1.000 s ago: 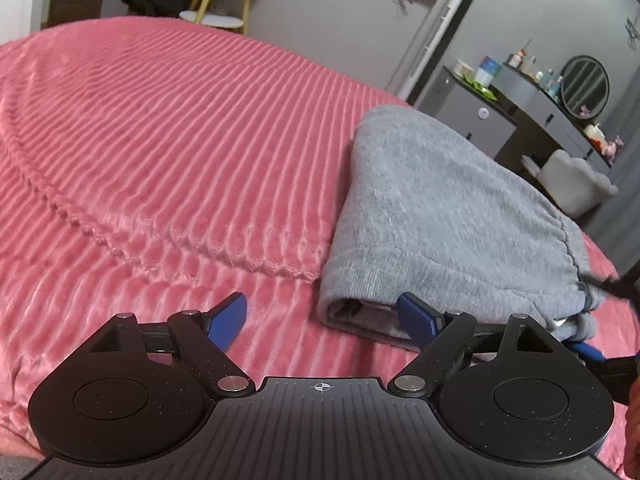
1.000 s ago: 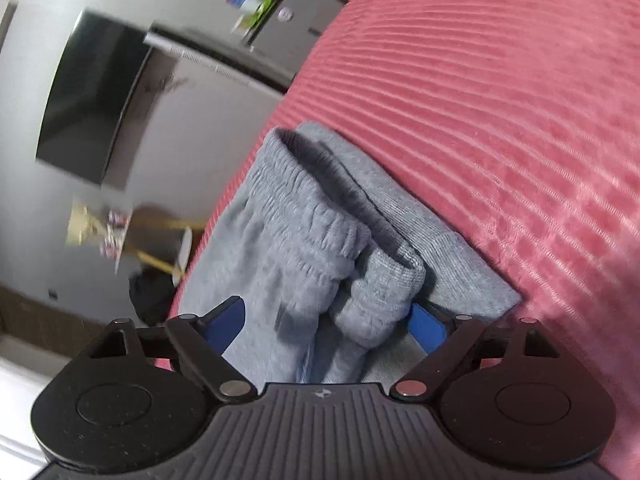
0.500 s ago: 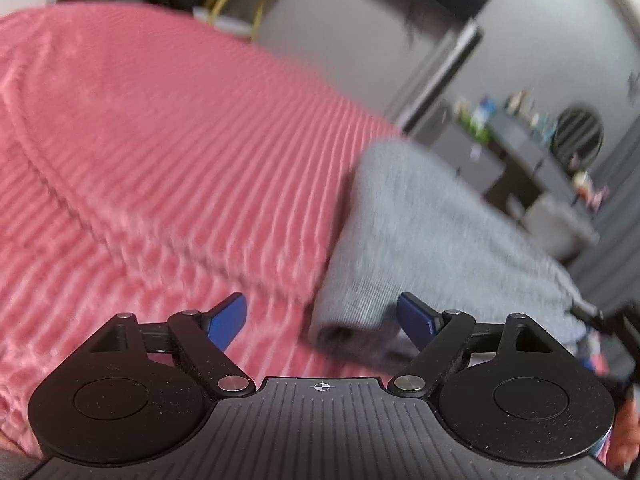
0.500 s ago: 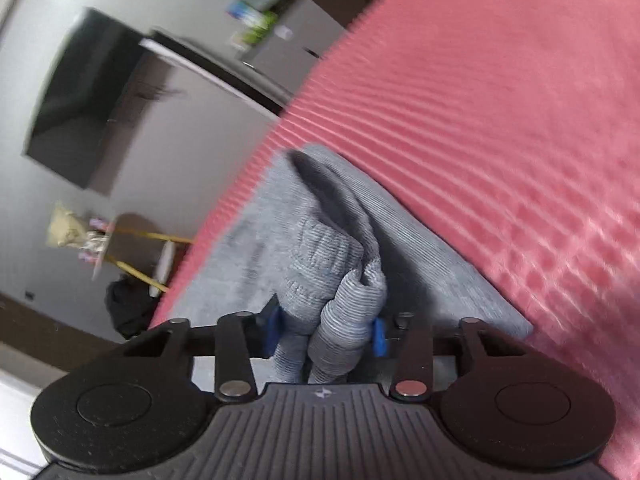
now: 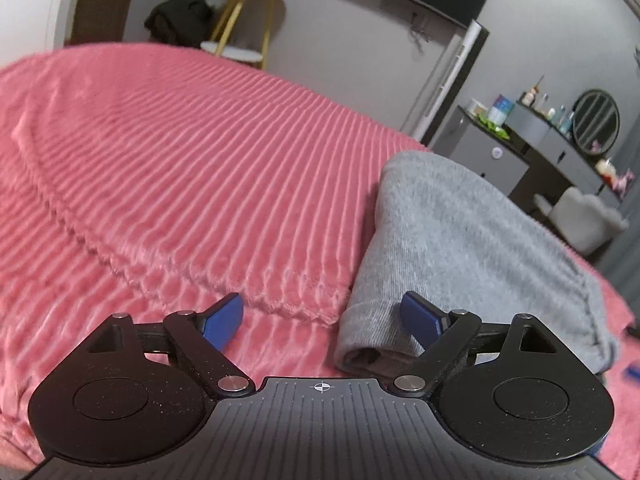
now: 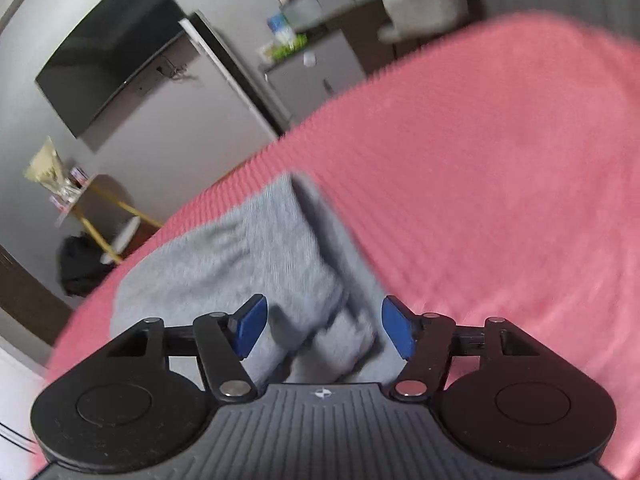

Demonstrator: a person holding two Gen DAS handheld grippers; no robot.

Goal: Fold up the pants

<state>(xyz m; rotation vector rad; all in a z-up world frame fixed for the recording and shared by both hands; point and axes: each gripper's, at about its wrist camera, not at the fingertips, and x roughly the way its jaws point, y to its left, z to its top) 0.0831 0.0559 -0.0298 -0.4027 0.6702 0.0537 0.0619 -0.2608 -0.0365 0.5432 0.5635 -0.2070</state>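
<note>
The grey pants (image 5: pixel 460 240) lie folded into a compact bundle on the pink ribbed bedspread (image 5: pixel 180 168). My left gripper (image 5: pixel 322 320) is open, its blue pads straddling the bundle's near left corner without holding it. In the right wrist view the pants (image 6: pixel 248 252) lie just ahead with the elastic waistband end nearest. My right gripper (image 6: pixel 324 328) is open and the waistband folds sit between its pads, apart from them. The right view is motion-blurred.
The bedspread (image 6: pixel 500 180) fills most of both views. Beyond the bed stand a grey dresser (image 5: pixel 492 156) with bottles and a round mirror, a white chair (image 5: pixel 584 216), a gold-legged side table (image 5: pixel 244 20) and a wall TV (image 6: pixel 112 48).
My right gripper closed on the waistband folds half a second ago and has now opened and drawn back and tilted up. My left gripper stayed open and shifted slightly.
</note>
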